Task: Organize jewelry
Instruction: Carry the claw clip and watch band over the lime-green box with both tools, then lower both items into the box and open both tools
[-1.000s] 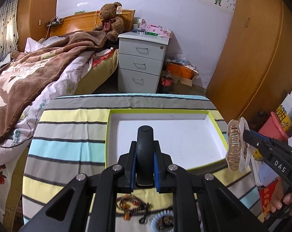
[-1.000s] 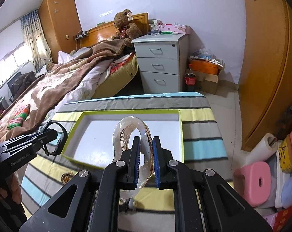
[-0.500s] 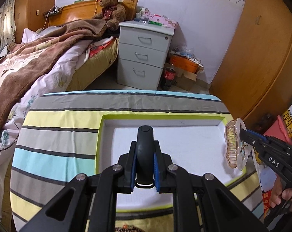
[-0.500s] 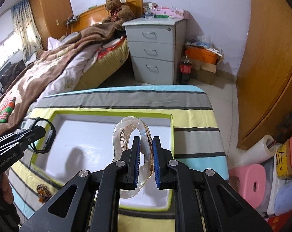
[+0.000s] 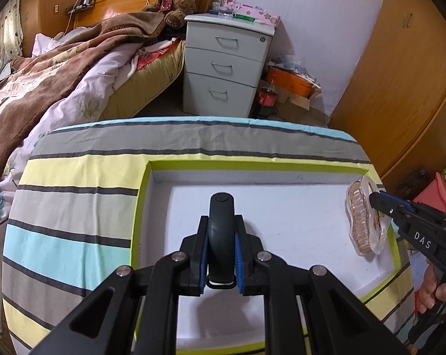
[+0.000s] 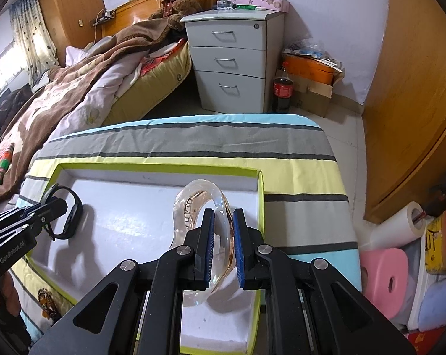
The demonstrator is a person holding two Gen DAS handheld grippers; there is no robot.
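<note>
Black band (image 5: 221, 236) hides its lower end inside left claw (image 5: 221, 254).

Band (image 5: 221, 236): lower end hidden behind left gripper (image 5: 221, 254) in the left wrist view. Clip (image 6: 203, 236): lower part hidden behind right gripper (image 6: 222, 245) fingers; contact with tray (image 6: 260, 195) floor cannot be told. Beaded piece (image 6: 47, 298): partly behind tray rim, type indeterminate. Items on nightstand (image 6: 237, 56): too small to identify.
</note>
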